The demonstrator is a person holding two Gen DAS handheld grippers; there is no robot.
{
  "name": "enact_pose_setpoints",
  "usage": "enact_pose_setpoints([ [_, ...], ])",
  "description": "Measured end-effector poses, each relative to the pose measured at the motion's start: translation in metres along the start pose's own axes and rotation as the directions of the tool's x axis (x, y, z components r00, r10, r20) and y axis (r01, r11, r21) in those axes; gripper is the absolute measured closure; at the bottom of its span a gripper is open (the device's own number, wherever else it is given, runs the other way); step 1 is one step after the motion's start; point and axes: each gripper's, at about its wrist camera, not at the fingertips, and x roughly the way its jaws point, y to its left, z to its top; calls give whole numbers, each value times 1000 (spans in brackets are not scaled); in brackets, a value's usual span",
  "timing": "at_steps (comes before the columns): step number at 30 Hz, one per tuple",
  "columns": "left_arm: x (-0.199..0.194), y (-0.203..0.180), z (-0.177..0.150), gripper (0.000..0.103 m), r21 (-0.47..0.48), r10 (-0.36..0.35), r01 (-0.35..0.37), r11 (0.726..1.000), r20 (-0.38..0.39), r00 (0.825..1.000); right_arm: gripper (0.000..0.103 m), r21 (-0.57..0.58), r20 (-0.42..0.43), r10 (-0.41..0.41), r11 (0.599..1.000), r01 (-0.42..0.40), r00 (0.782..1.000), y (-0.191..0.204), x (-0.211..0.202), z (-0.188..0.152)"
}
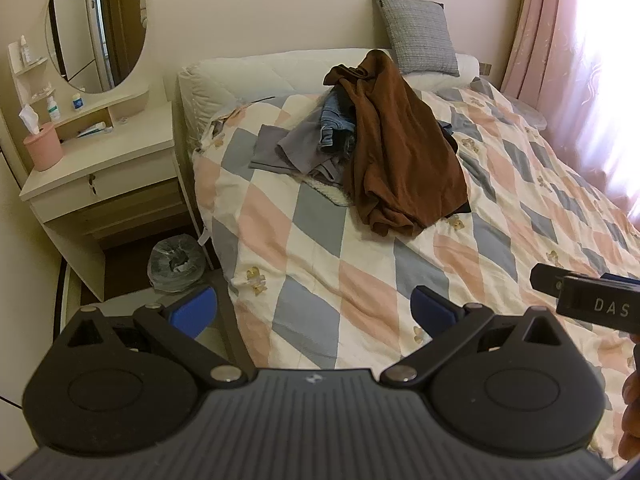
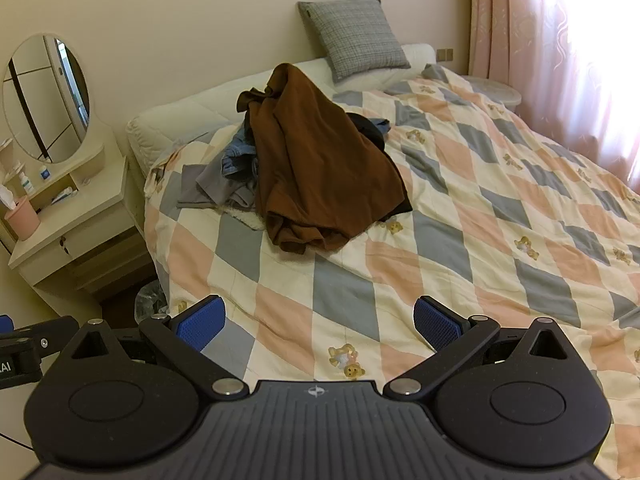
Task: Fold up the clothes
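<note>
A heap of clothes lies on the far part of the bed. On top is a brown garment (image 1: 400, 148) (image 2: 320, 172), draped over blue denim (image 1: 336, 120) (image 2: 238, 160) and a grey piece (image 1: 288, 148) (image 2: 208, 188); something dark shows under the brown one. My left gripper (image 1: 314, 312) is open over the near corner of the quilt, well short of the heap, with nothing between its blue pads. My right gripper (image 2: 318, 322) is open too and empty, hovering over the quilt a little to the right. Each gripper's body shows at the edge of the other's view.
The bed carries a checked quilt (image 1: 500, 208) (image 2: 500, 208) of pink, grey and cream, with a grey cushion (image 1: 420, 36) (image 2: 356, 36) at the headboard. Left of the bed stand a cream dressing table (image 1: 104, 168) with an oval mirror and a bagged bin (image 1: 176, 264). Pink curtains hang right.
</note>
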Motion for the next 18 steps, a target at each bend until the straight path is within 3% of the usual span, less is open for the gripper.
enact_pose_setpoints([
  [7,29,3,15,1,-8,-38,38,999,-19,999,0,17,-17,-24,1000,25,1000,-1,17,10],
  [11,58,3,29,1,-8,-44,44,999,-67,997,0,41,-41,-46,998,48,998,-6,35,16],
  [18,112,-3,61,1,101,-20,29,994,-89,996,0,100,-83,-81,991,89,993,-11,79,36],
])
